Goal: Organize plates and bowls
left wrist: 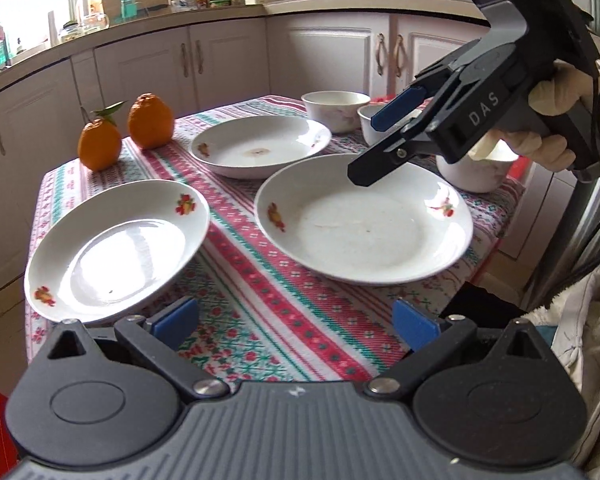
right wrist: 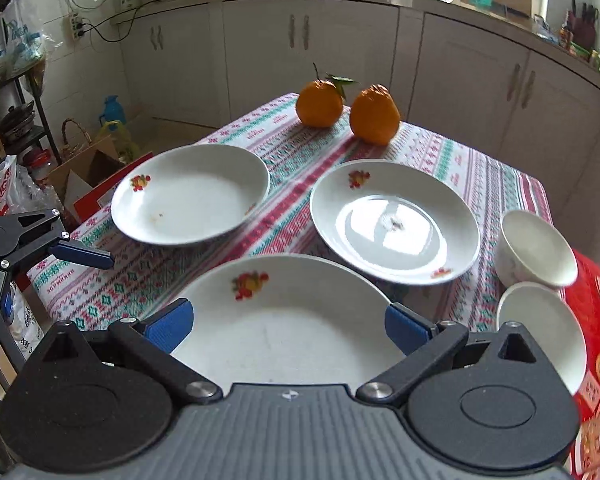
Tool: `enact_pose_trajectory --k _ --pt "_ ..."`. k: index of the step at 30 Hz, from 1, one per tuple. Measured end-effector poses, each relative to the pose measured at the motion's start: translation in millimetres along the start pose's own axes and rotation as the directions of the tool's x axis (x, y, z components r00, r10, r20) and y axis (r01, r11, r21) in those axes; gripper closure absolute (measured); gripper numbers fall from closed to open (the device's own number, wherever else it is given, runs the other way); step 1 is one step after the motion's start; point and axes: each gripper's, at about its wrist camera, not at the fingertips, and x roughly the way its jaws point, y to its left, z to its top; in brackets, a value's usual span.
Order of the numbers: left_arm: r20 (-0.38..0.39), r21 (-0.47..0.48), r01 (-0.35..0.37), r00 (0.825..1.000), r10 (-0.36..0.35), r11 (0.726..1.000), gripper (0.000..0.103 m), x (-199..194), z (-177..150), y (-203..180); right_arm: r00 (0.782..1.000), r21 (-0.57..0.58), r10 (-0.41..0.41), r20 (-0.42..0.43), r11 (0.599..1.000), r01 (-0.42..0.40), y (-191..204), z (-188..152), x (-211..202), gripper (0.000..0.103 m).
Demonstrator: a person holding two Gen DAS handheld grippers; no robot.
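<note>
Three white plates with flower prints lie on the striped tablecloth. In the left wrist view there is a near-left plate, a far stained plate and a right plate. My right gripper hovers open over the right plate's far rim. In its own view the right gripper stands open above that near plate, holding nothing. My left gripper is open above the cloth between the two near plates. Three white bowls sit at the far right.
Two oranges stand at the table's far left corner. A red box lies under the bowls on the right. Kitchen cabinets surround the small table. A gloved hand holds the right gripper. Bags and boxes crowd the floor.
</note>
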Motion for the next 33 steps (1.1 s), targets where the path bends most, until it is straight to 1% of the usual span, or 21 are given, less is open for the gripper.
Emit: enact_pose_trajectory --k 2,4,6,8,10,13,16,19,21,22,25,33 --pt "-0.011 0.008 0.027 1.0 -0.027 1.0 0.001 9 2 -7 0.999 0.019 -0.028 -0.02 0.999 0.028 -9 -12 -1 0.0" --pt "-0.019 0.016 0.046 0.999 -0.045 0.999 0.001 17 4 -13 0.998 0.05 -0.036 -0.046 0.998 0.038 -19 -22 0 0.0" --pt "-0.028 0.021 0.06 0.998 -0.06 0.998 0.001 23 5 -17 0.998 0.075 -0.009 -0.057 0.997 0.013 -28 -28 2 0.0" --pt "-0.032 0.032 0.07 0.997 -0.069 0.997 0.001 27 5 -21 0.998 0.074 0.008 -0.069 0.997 -0.003 -32 -30 5 0.0" --pt "-0.04 0.041 0.074 0.997 -0.072 0.996 0.001 33 7 -24 0.996 0.069 0.012 -0.087 0.998 -0.006 -36 -29 12 0.0" --pt "-0.046 0.036 0.086 0.995 -0.084 0.996 0.001 39 10 -24 0.992 0.091 0.049 -0.116 0.995 -0.038 -44 -27 24 0.0" --pt "-0.045 0.037 0.097 0.994 -0.096 0.995 0.001 43 12 -25 0.988 0.107 0.069 -0.14 0.993 -0.054 -50 -25 33 0.0" --pt "-0.035 0.047 0.098 0.995 -0.096 0.994 0.001 44 15 -27 0.984 0.122 0.098 -0.147 0.989 -0.08 -55 -22 38 0.003" --pt "-0.035 0.048 0.104 0.994 -0.103 0.993 0.001 45 16 -27 0.981 0.129 0.118 -0.153 0.987 -0.099 -57 -20 41 0.008" --pt "-0.035 0.05 0.107 0.994 -0.106 0.993 0.001 45 16 -27 0.979 0.131 0.128 -0.157 0.986 -0.108 -58 -19 42 0.012" --pt "-0.038 0.055 0.112 0.993 -0.11 0.992 0.001 47 17 -28 0.976 0.129 0.134 -0.173 0.985 -0.113 -60 -17 46 0.016" --pt "-0.044 0.062 0.12 0.992 -0.118 0.991 0.001 50 18 -26 0.967 0.151 0.174 -0.184 0.977 -0.148 -67 -14 51 0.017"
